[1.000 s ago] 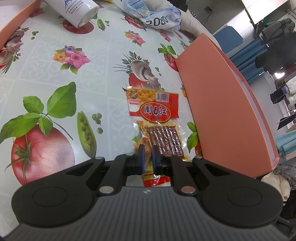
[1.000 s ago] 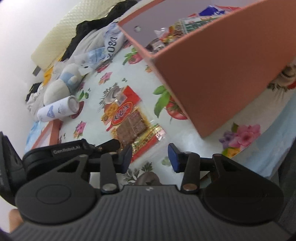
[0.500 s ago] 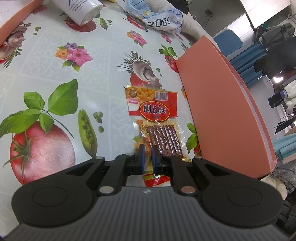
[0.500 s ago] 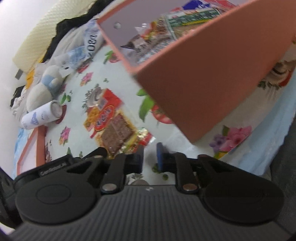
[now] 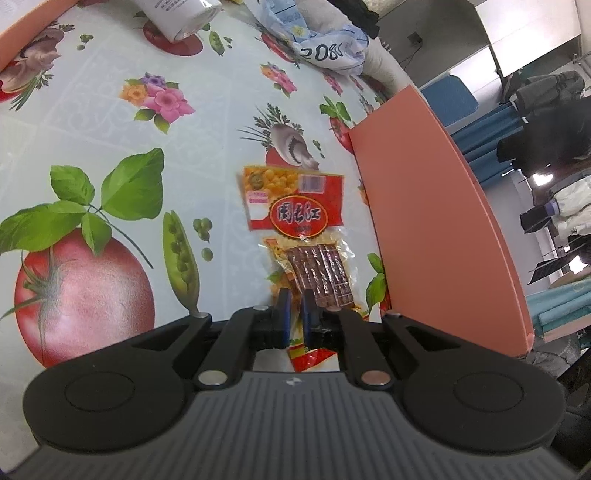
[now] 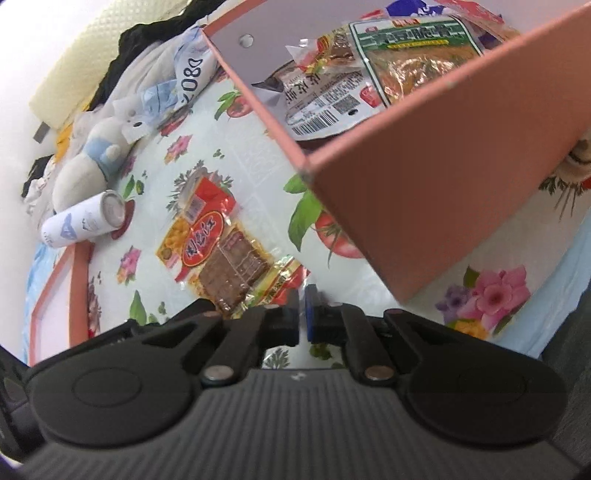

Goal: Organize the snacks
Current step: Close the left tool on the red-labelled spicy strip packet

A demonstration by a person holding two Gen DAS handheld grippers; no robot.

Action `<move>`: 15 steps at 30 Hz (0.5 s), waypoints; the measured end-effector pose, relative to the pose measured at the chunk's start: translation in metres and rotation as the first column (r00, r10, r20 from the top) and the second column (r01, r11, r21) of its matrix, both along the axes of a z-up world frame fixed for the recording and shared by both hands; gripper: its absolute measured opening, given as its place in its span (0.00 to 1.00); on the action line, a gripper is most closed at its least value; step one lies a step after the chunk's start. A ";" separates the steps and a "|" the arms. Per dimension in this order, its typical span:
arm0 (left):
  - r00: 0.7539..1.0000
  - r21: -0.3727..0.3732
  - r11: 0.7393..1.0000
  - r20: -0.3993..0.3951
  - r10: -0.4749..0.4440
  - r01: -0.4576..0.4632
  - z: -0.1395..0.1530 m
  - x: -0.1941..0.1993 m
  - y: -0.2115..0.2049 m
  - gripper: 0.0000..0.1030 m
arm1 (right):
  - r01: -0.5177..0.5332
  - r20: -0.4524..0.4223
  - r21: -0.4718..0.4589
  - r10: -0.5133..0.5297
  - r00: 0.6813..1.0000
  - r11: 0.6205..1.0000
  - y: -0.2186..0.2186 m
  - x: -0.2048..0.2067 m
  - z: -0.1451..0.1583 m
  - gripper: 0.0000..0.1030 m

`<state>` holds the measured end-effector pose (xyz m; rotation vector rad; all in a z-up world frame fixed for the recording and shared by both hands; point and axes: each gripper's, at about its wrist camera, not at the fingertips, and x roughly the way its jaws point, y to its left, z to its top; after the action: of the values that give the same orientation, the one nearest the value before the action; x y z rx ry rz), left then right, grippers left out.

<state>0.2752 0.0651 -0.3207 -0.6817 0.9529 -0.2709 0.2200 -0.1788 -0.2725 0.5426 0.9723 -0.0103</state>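
A glossy tablecloth [image 5: 110, 122] printed with tomatoes, pea pods, leaves and pink flowers covers the table. Beyond the left gripper's [image 5: 294, 314] jaws and off to their left a white can [image 5: 177, 14] lies on its side; farther ahead sits a crumpled blue-and-white bag [image 5: 317, 48] with digits on it. In the right wrist view a pale stuffed toy [image 6: 88, 162] rests beside that can, with dark clothing heaped behind. Past the table edge there are blue curtains and hanging coats.

The snack packet [image 5: 303, 236] lies flat on the cloth straight ahead of the left jaws, just left of the pink box [image 5: 436, 229]. It has a red and yellow label end with Chinese characters in a red oval, and a clear end showing dark brown strips. The left jaws are nearly together, pinching the packet's near crinkled edge.

The right gripper [image 6: 301, 314] has its jaws drawn together with a thin slit between, right at the packet's gold-trimmed corner; whether they hold it I cannot tell. Ahead and to their right, the box holds several other snack bags [image 6: 373, 62].
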 end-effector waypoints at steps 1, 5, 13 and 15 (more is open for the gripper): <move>1.000 -0.009 1.000 -0.002 0.006 -0.007 0.001 -0.001 0.001 0.09 | -0.001 0.004 0.007 0.001 1.000 1.000 -0.001 -0.001 0.000 0.03; 1.000 -0.036 0.999 -0.016 0.009 -0.010 0.003 -0.004 0.008 0.10 | -0.004 0.002 0.072 0.003 1.000 0.997 -0.014 -0.003 0.000 0.02; 0.999 -0.070 0.996 -0.021 0.049 -0.050 0.013 -0.010 0.020 0.48 | -0.076 0.048 0.122 0.070 0.996 0.990 -0.013 -0.016 0.015 0.02; 0.997 -0.091 0.994 -0.042 0.061 -0.065 0.013 -0.010 0.022 0.55 | -0.096 0.069 0.132 0.087 0.994 0.987 -0.012 -0.019 0.022 0.02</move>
<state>0.2655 0.0876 -0.3074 -0.8028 0.9592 -0.2477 0.2006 -0.1906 -0.2500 0.6189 0.9402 0.1554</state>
